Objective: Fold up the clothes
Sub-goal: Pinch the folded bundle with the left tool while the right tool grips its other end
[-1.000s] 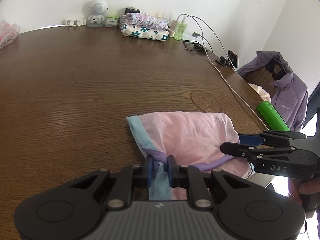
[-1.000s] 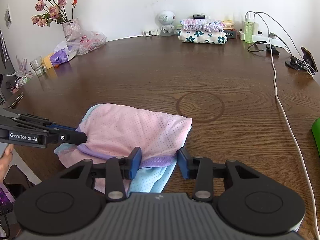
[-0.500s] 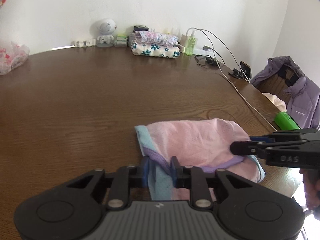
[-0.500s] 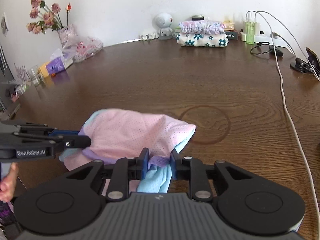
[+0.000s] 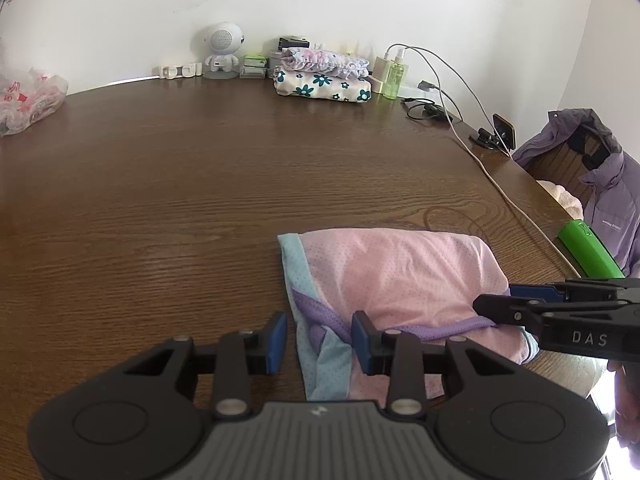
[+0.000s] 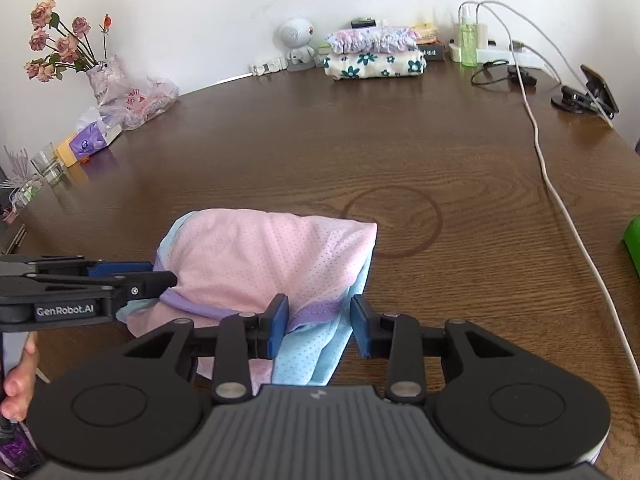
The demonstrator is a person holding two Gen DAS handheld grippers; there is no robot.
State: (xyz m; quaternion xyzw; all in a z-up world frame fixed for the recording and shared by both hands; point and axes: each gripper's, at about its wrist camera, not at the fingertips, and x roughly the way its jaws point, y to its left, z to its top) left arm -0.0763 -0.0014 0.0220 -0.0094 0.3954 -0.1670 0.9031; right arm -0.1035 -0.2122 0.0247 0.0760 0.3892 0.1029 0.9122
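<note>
A folded pink garment [image 5: 392, 272] [image 6: 264, 256] with light blue and purple trim lies on the brown wooden table [image 5: 200, 200] near its front edge. My left gripper [image 5: 320, 336] straddles the garment's near left corner. Its jaws are opening; the blue hem lies between the pads, and the left pad stands off the cloth. My right gripper [image 6: 319, 322] straddles the near right corner the same way, jaws opening, with the purple and blue hem loose between the pads. Each gripper shows in the other's view: the right gripper [image 5: 500, 304] at the garment's right side, the left gripper [image 6: 160, 276] at its left.
A stack of folded clothes [image 5: 324, 76] [image 6: 374, 54] sits at the table's far edge beside a white robot figure [image 5: 222, 48]. A white cable [image 6: 552, 184] runs down the right side, past a phone stand [image 6: 592, 92] and a green object [image 5: 588, 248]. A flower vase [image 6: 104, 76] stands far left.
The left jaws, shut on the blue hem a second ago, have spread. The right jaws closed on the hem half a second ago and have parted again. The garment has settled flatter.
</note>
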